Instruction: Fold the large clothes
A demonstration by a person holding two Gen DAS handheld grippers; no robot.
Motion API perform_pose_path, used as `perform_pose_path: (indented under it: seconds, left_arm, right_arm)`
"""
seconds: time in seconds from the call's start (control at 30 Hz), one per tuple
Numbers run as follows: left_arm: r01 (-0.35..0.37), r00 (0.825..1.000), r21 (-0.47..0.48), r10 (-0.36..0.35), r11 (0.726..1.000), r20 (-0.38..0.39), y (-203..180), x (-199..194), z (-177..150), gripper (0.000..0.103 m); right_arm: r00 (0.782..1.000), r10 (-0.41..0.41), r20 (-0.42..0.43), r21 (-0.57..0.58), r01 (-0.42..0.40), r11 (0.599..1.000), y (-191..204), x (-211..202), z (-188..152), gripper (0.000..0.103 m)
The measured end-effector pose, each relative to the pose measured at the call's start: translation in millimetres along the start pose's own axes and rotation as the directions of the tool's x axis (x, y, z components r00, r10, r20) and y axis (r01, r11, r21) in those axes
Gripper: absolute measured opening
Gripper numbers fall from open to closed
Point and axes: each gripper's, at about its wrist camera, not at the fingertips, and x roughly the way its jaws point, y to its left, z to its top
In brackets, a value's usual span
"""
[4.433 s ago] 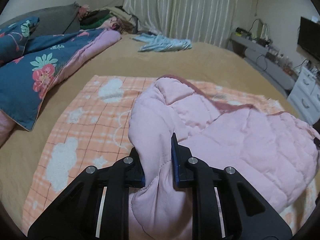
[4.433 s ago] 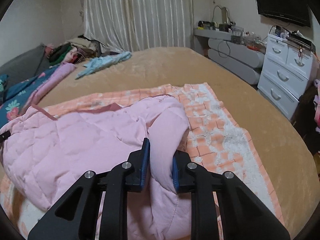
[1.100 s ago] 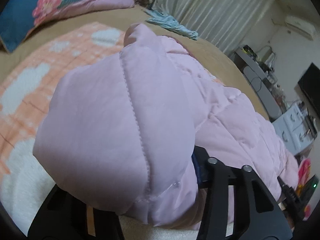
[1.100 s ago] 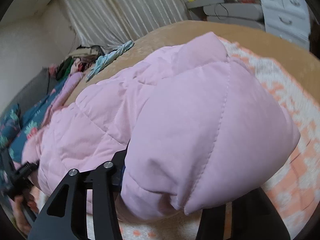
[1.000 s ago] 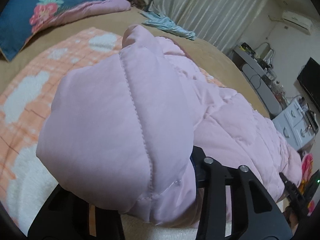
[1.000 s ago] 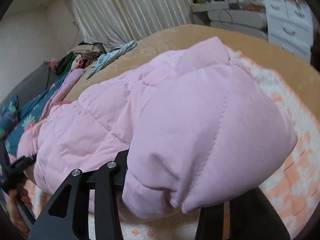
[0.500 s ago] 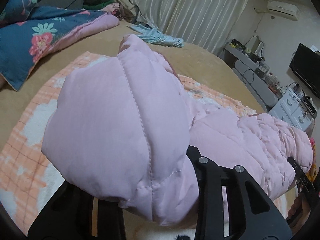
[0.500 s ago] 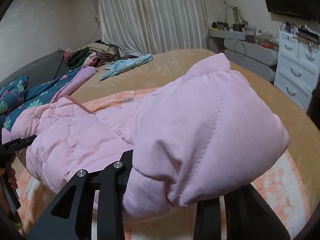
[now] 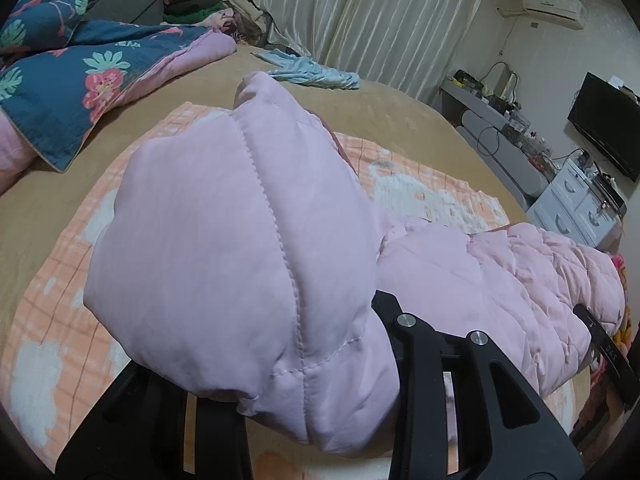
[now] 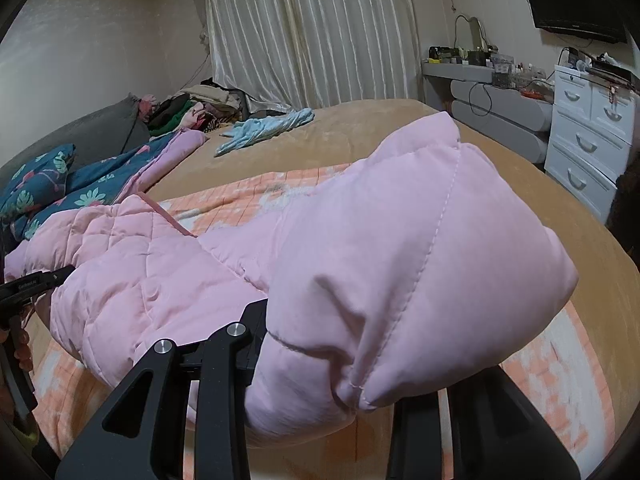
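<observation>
**Pink padded jacket held up at both ends**

The left gripper (image 9: 320, 360) and right gripper (image 10: 328, 364) each pinch a puffy end of the pink quilted jacket (image 9: 248, 248), having just tightened on it (fingertips buried in fabric). The jacket sags between them above the orange checked blanket (image 9: 60, 312) on the tan bed (image 9: 380, 112).
</observation>
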Motion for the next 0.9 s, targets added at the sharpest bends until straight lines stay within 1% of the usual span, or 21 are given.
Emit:
perform_pose_path:
  seconds: [0.23, 0.57, 0.77, 0.9]
  left_arm:
    - [-0.003, 1.0, 0.005, 0.003, 1.0, 0.001, 6, -15, -16, 0.026]
    - [-0.006, 1.0, 0.001, 0.007, 1.0, -0.006, 15, -23, -44, 0.027]
    - [-0.001, 1.0, -0.013, 0.0, 1.0, -0.021, 27, -25, -67, 0.03]
    - [0.007, 0.999, -0.015, -0.008, 1.0, -0.039, 36, -23, -83, 0.034]
  right_arm:
    - [1.0, 0.004, -0.006, 0.015, -0.004, 1.0, 0, -18, -19, 0.03]
    - [1.0, 0.009, -0.02, 0.019, -0.009, 1.0, 3, -35, -47, 0.031]
    - [0.999, 0.023, -0.045, 0.05, -0.02, 0.999, -5, -39, -69, 0.032]
    - [0.996, 0.026, -0.08, 0.079, -0.019, 0.997, -11, -36, -85, 0.036]
